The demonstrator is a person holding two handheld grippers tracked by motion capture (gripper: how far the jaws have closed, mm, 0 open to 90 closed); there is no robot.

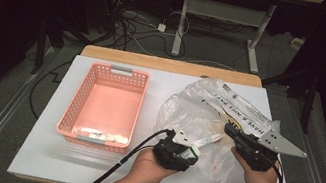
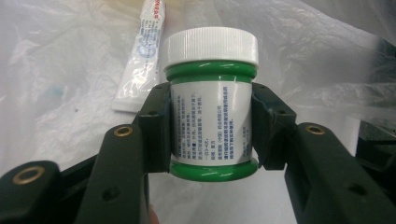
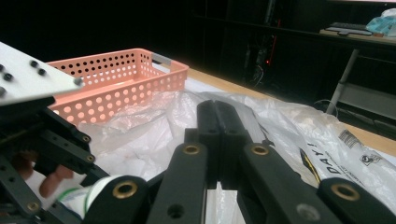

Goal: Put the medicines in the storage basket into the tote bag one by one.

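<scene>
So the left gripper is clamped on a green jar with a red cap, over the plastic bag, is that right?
Not quite. In the left gripper view the left gripper is clamped on the green jar over the plastic bag, but the cap is white, not red.

High view looking down on table [image 1: 39, 151], gripper views close and low, all sharing plastic bag [image 1: 208, 109].

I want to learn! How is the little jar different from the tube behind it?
The jar stands upright, clamped in the left tool; the tube lies flat on the plastic bag, untouched. The jar is round with green rims and a ribbed cap; the tube is long and thin. Both are mostly white with printed labels.
</scene>
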